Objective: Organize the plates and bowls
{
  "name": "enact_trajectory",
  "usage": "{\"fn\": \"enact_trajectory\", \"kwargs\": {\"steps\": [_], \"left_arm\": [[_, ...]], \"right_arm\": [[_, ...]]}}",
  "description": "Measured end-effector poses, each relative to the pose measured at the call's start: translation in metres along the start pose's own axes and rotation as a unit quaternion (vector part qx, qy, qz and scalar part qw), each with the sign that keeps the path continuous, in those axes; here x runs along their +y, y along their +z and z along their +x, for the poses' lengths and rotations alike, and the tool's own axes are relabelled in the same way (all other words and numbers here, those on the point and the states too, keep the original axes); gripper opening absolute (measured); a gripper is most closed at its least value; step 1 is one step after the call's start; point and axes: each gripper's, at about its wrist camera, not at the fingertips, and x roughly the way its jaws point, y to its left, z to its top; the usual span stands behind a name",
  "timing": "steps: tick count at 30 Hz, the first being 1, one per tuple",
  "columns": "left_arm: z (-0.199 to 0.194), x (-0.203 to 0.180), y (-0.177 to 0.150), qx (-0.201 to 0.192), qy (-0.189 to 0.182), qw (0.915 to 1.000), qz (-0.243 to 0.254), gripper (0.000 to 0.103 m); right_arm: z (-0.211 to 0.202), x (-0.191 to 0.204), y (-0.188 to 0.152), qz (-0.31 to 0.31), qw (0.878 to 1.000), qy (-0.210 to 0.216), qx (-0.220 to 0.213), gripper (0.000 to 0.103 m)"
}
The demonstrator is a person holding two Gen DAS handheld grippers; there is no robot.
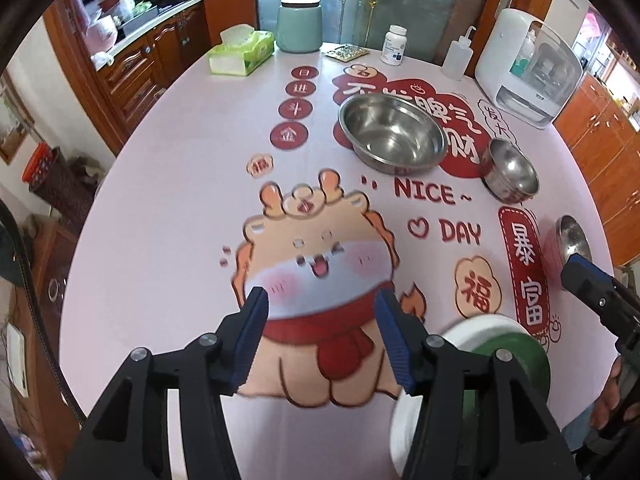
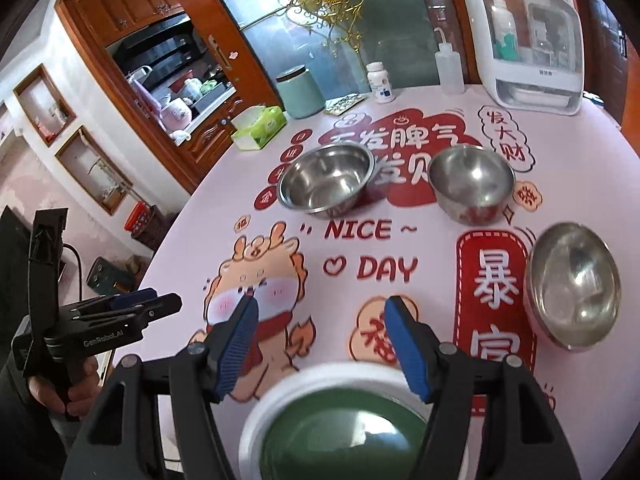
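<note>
Three steel bowls stand on the printed tablecloth: a large one (image 1: 392, 136) (image 2: 326, 182), a medium one (image 1: 510, 172) (image 2: 472, 180) and a smaller one (image 1: 574, 238) (image 2: 576, 284) at the right. A green dish with a white rim (image 2: 340, 420) (image 1: 500, 344) sits at the near edge. My right gripper (image 2: 322, 308) hovers open just above and beyond it, nothing between its blue pads. My left gripper (image 1: 322, 320) is open over the cartoon dragon print, left of the dish, and holds nothing. Each gripper shows in the other's view: the right gripper (image 1: 592, 280) and the left gripper (image 2: 160, 304).
Along the far edge of the round table (image 1: 160, 240) stand a tissue box (image 1: 242, 54), a teal jar (image 1: 299, 24), a pill bottle (image 1: 394, 46), a squeeze bottle (image 1: 458, 58) and a white appliance (image 1: 528, 64). Wooden cabinets lie beyond. A hand (image 2: 52, 392) holds the left gripper.
</note>
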Motion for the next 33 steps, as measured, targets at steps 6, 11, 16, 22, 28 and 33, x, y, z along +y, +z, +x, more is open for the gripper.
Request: {"fn": "enact_trajectory", "kwargs": {"steps": [6, 11, 16, 22, 28, 33], "left_arm": [[0.004, 0.015, 0.036, 0.006, -0.010, 0.9996, 0.027, 0.058], [0.010, 0.024, 0.068, 0.003, -0.010, 0.9988, 0.048, 0.063], [0.022, 0.026, 0.097, 0.003, -0.007, 0.9978, 0.065, 0.063], [0.046, 0.028, 0.132, 0.011, -0.007, 0.9968, 0.079, 0.063], [0.071, 0.024, 0.159, 0.017, -0.021, 0.9964, 0.080, 0.063], [0.093, 0.018, 0.168, 0.012, -0.058, 0.9949, 0.082, 0.063]], "right_arm": [[0.014, 0.011, 0.024, 0.020, 0.999, -0.017, -0.019, 0.066], [0.025, 0.020, 0.044, 0.031, 0.998, -0.026, -0.040, 0.066], [0.040, 0.027, 0.063, 0.039, 0.997, -0.036, -0.056, 0.066], [0.061, 0.030, 0.080, 0.048, 0.995, -0.055, -0.062, 0.066], [0.088, 0.030, 0.094, 0.045, 0.994, -0.078, -0.056, 0.066], [0.111, 0.022, 0.095, 0.056, 0.993, -0.088, -0.047, 0.066]]}}
